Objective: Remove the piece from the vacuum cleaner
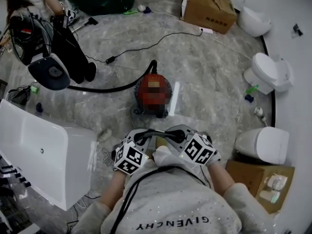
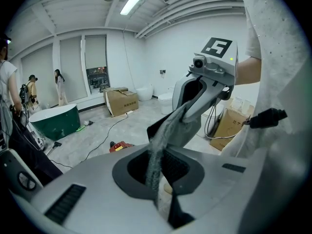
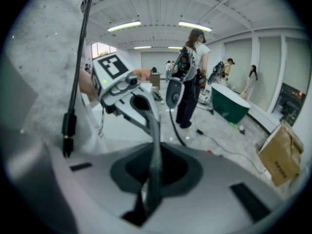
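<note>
The red vacuum cleaner (image 1: 153, 92) stands on the marble floor ahead of me, and its red body also shows low in the left gripper view (image 2: 121, 146). I hold both grippers close to my chest, tips facing each other. A thin, flat grey speckled piece (image 1: 157, 132) spans between them, well above the floor. My left gripper (image 2: 158, 179) (image 1: 141, 138) is shut on one end of the piece (image 2: 168, 130). At the other end, my right gripper (image 3: 151, 184) (image 1: 175, 133) is shut on the piece (image 3: 155, 140), seen edge-on.
A white bathtub (image 1: 44, 155) stands at my left. Toilets (image 1: 268, 72) (image 1: 263, 145) line the right wall, with cardboard boxes (image 1: 209, 6) (image 1: 263, 179) near them. A person with equipment (image 1: 58, 48) stands at far left. A black hose (image 1: 107, 87) and cable cross the floor.
</note>
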Action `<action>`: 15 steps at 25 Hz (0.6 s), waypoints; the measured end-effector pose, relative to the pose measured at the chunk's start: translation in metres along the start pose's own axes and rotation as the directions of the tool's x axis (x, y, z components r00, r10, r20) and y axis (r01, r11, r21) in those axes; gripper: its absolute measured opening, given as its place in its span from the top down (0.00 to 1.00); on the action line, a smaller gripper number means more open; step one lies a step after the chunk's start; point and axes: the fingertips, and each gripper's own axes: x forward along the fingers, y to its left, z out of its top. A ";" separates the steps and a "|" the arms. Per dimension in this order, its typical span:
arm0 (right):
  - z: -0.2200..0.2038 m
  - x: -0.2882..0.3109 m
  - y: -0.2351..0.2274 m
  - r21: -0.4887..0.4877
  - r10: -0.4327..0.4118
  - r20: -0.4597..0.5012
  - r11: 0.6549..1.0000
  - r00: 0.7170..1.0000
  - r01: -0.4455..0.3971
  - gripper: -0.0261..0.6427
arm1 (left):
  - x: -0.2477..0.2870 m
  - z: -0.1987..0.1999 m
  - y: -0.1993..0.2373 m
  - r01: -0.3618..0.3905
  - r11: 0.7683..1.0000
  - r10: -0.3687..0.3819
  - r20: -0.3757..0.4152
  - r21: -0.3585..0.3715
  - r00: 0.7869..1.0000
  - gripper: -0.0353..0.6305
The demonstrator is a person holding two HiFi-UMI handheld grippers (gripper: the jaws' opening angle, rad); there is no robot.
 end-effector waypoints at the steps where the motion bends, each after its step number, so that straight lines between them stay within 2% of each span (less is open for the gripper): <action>1: -0.001 0.001 -0.001 0.003 0.000 0.000 1.000 1.000 0.000 0.90 | 0.001 -0.001 0.000 0.002 1.000 -0.002 -0.002 -0.003 1.000 0.89; 6: -0.003 0.007 0.003 0.016 0.007 -0.009 1.000 1.000 -0.007 0.90 | 0.000 -0.008 0.000 0.004 0.999 -0.005 -0.013 -0.031 1.000 0.89; 15: -0.001 0.010 0.005 0.013 0.007 -0.015 1.000 1.000 -0.007 0.90 | -0.001 -0.010 0.001 0.003 1.000 -0.004 -0.019 -0.030 1.000 0.89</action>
